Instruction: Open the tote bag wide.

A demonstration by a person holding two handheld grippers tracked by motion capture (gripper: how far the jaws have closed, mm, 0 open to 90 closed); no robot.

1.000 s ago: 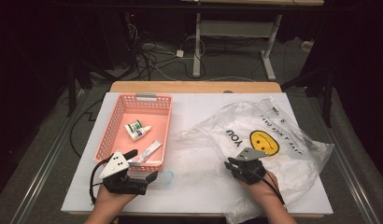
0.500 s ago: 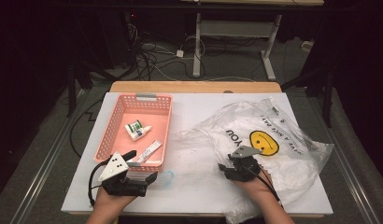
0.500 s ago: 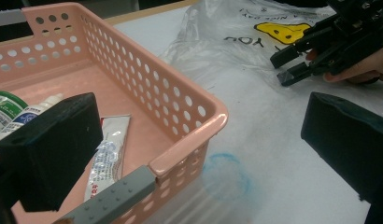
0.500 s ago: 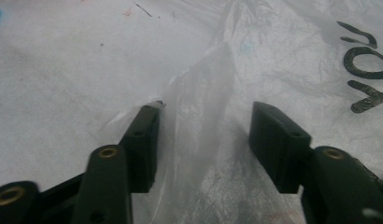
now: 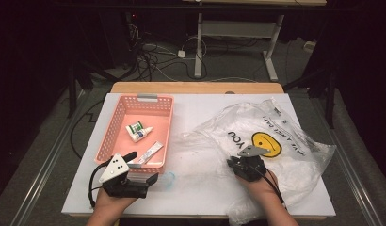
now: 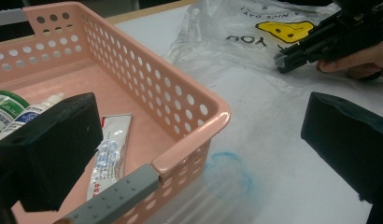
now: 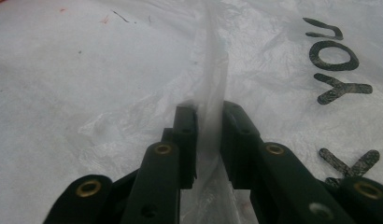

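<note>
Right gripper [image 7: 209, 140]: jaws nearly together, having just been closing, with a raised fold of the clear plastic bag [image 5: 271, 141] standing between the pads; whether the pads press on it cannot be told; the gripper sits at the bag's near-left part, the printed smiley just beyond it. Left gripper [image 5: 137, 169]: jaws wide apart, nothing between them, at the near end of the pink basket [image 5: 158, 101]. In the basket: a white sachet [image 6: 110, 156] nearest, a small bottle [image 5: 137, 130] behind. The bag spreads over the right of the white table [image 5: 205, 106], its far edge toward the back.
</note>
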